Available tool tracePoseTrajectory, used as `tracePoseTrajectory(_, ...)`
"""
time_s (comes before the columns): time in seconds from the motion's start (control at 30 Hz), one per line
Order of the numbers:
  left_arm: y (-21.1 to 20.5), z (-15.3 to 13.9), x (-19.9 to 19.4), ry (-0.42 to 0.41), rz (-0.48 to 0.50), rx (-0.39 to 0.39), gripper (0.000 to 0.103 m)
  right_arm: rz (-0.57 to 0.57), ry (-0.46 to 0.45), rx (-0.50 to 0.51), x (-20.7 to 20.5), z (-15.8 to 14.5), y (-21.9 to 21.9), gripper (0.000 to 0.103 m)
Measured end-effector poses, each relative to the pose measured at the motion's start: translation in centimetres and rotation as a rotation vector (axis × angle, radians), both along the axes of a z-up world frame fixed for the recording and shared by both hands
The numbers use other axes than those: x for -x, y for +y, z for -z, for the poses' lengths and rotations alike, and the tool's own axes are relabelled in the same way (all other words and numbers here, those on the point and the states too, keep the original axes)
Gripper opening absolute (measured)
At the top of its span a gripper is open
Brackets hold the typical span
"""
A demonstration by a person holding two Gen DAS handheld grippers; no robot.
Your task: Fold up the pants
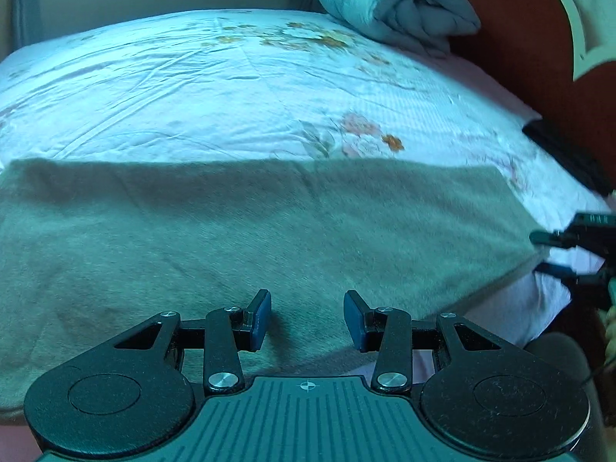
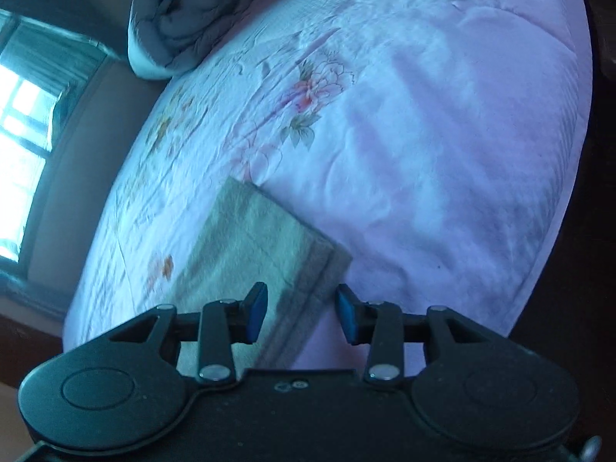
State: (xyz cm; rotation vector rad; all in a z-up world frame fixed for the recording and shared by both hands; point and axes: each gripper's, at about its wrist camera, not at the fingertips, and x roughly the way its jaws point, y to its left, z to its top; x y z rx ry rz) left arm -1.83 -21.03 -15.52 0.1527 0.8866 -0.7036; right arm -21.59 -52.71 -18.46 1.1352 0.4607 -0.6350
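We see fuzzy, matt grey-green fleece pants (image 1: 246,231) on a smooth, wrinkled floral cotton bedsheet (image 1: 192,88). Our matt black plastic left gripper (image 1: 307,317) has shiny metal rivets and blue rubbery pads (image 1: 263,319).

A bed sheet (image 1: 215,88), pale with a printed pattern of pink and orange flowers and light creases, covers the mattress across both views. A rolled grey quilt (image 1: 400,4) lies at the far end of the bed, resting on the sheet beside a red-brown headboard (image 1: 539,50) with a pale curved trim. In the right wrist view, a bright window (image 2: 19,123) appears at the left, beyond the bed's edge.
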Motion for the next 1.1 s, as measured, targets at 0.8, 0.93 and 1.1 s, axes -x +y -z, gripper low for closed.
tracePoseTrajectory(0.8, 8.1, -2.4, -2.6, -0.058, -0.176, 0.047, 0.042, -0.682, -0.272, 0.451, -13.1, -15.2, 17.1, 0.009)
tracePoseTrajectory(0.93, 15.6, -3.4, -5.3, -0.092, -0.330, 0.033, 0.042, -0.826, -0.280, 0.465, -16.5, -14.7, 22.5, 0.009)
tracePoseTrajectory(1.1, 24.3, -4.0, -6.8, -0.110, -0.515, 0.013, 0.042, -1.001, -0.267, 0.473, -19.9, -12.5, 29.8, 0.009)
